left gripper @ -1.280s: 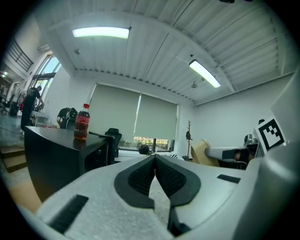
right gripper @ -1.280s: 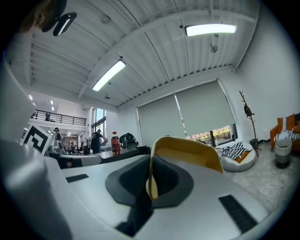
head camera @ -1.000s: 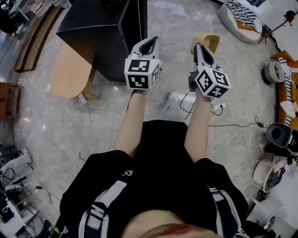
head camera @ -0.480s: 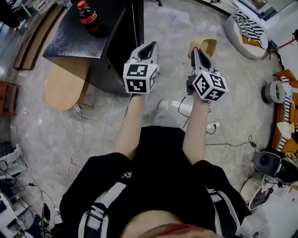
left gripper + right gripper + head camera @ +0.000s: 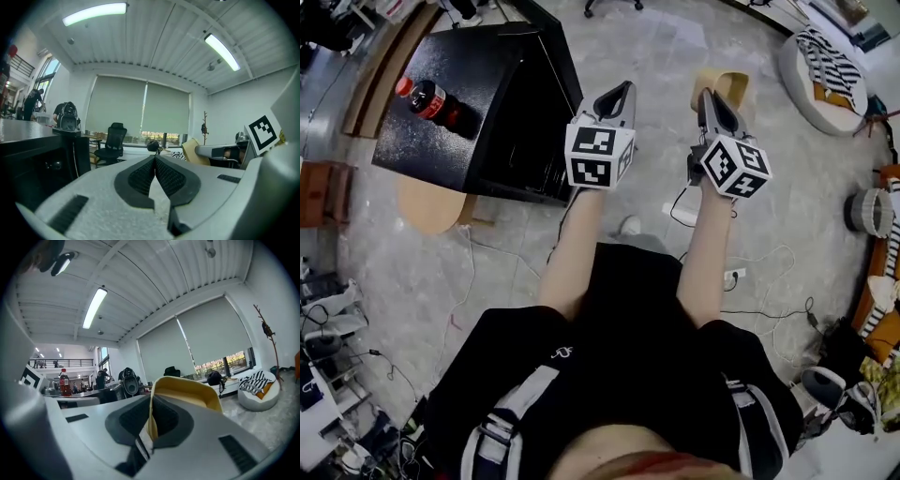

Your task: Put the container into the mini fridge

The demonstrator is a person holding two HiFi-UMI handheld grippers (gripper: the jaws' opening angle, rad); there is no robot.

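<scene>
The right hand-held gripper [image 5: 150, 416] is clamped on the thin wall of the yellow container [image 5: 190, 392], one jaw inside the rim and one outside. The container hangs in the air in front of the person, above the floor [image 5: 656, 47], and its open mouth is turned to the side. The left hand-held gripper [image 5: 154, 164] has its jaws pressed together with nothing between them, and it is held just beside the right one.

The black mini fridge [image 5: 455, 136] stands to the left, well apart from the container, with a red-capped bottle [image 5: 427, 98] on its top. Its front side looks dark and open, but I cannot tell this for sure.

I judge that the step in hand is the carrying. To do it well, the right gripper should keep a firm pressure, because a grip on one wall only lets the container swing or slip. The way goes to the left and down to the level of the fridge opening. If the door is closed or half closed, the empty left gripper should hold it wide first. The container should go in with its bottom down, and be let go only when it stands on the shelf
</scene>
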